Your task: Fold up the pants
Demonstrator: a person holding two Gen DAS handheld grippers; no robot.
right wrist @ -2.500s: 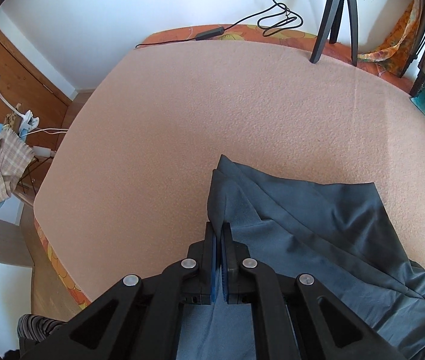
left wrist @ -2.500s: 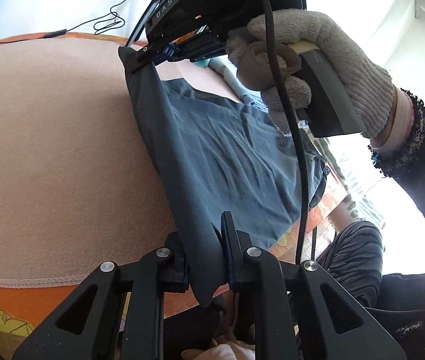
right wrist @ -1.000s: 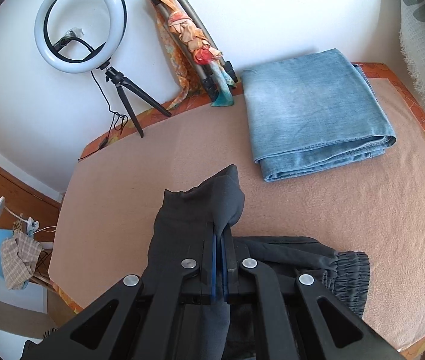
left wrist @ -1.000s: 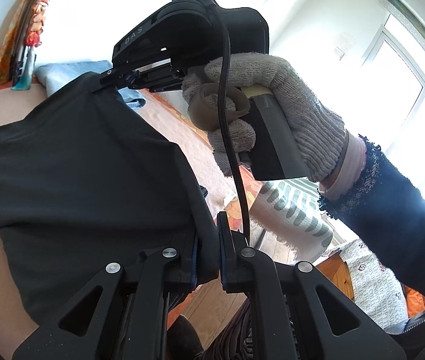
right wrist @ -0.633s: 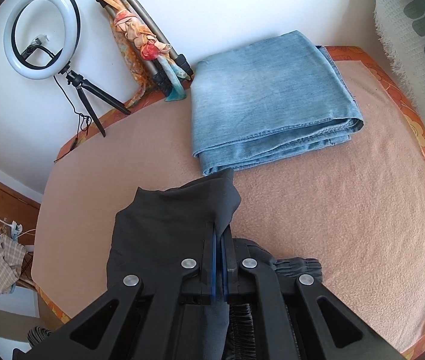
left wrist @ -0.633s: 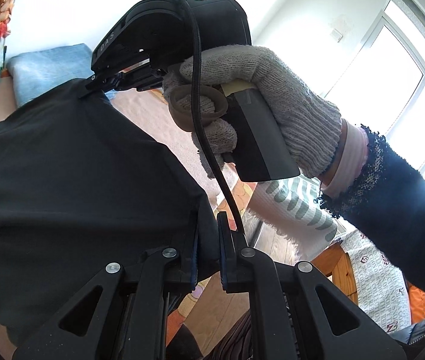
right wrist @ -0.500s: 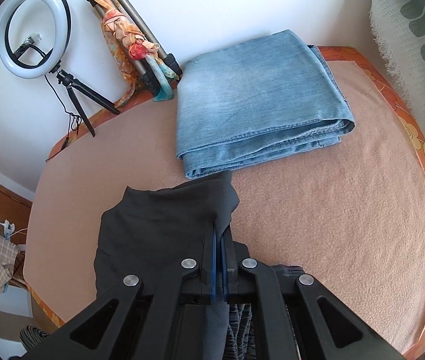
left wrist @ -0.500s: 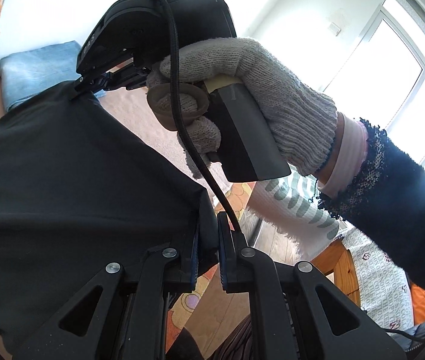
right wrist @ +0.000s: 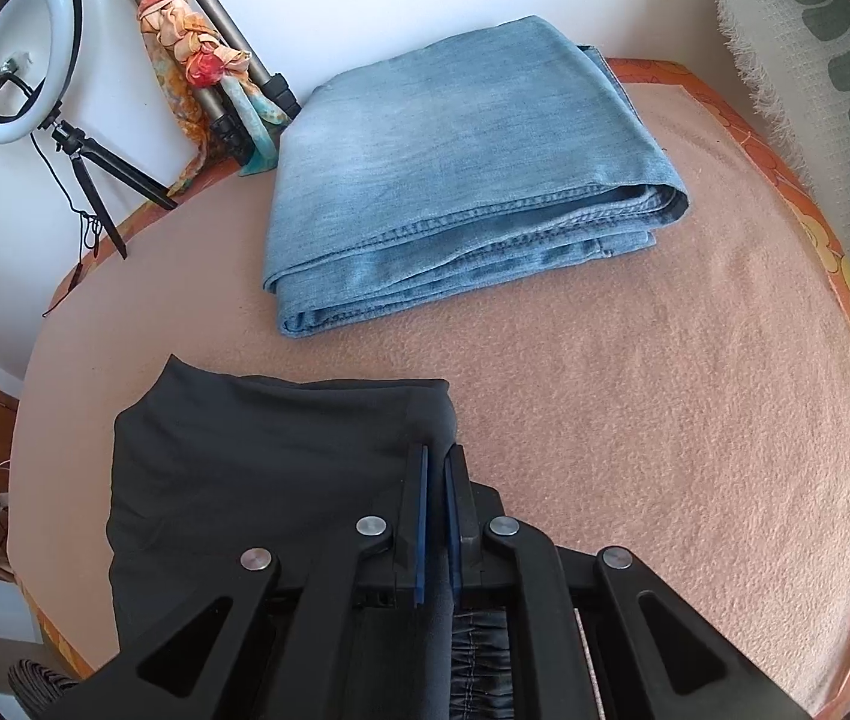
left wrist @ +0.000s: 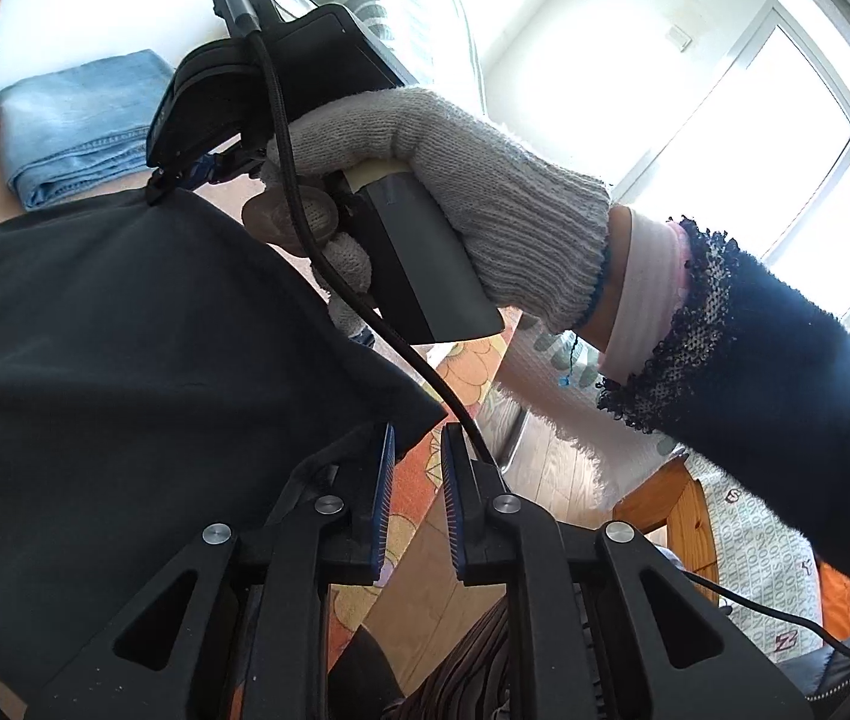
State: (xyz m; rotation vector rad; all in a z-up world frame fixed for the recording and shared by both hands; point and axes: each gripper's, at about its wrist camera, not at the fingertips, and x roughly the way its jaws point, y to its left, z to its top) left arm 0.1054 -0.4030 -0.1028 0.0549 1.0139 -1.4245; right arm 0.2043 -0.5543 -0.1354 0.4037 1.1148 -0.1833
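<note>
The dark grey pants (right wrist: 257, 468) lie folded over on the pink blanket (right wrist: 634, 408); they fill the left of the left wrist view (left wrist: 125, 372). My left gripper (left wrist: 416, 450) is open, its blue pads apart, the pants corner just beside the left pad. My right gripper (right wrist: 436, 462) is still closed on the other corner of the pants, low over the blanket, with the elastic waistband under it. It also shows in the left wrist view (left wrist: 185, 180), held by a gloved hand.
Folded blue jeans (right wrist: 460, 180) lie on the blanket beyond the pants. A ring light on a tripod (right wrist: 23, 78) and a folded tripod with a scarf (right wrist: 209, 60) stand at the wall. The bed's orange edge (right wrist: 844, 300) runs on the right.
Both grippers carried the pants' end over toward the waistband and lowered it. My left gripper has opened and let go of its corner; the right stays shut.
</note>
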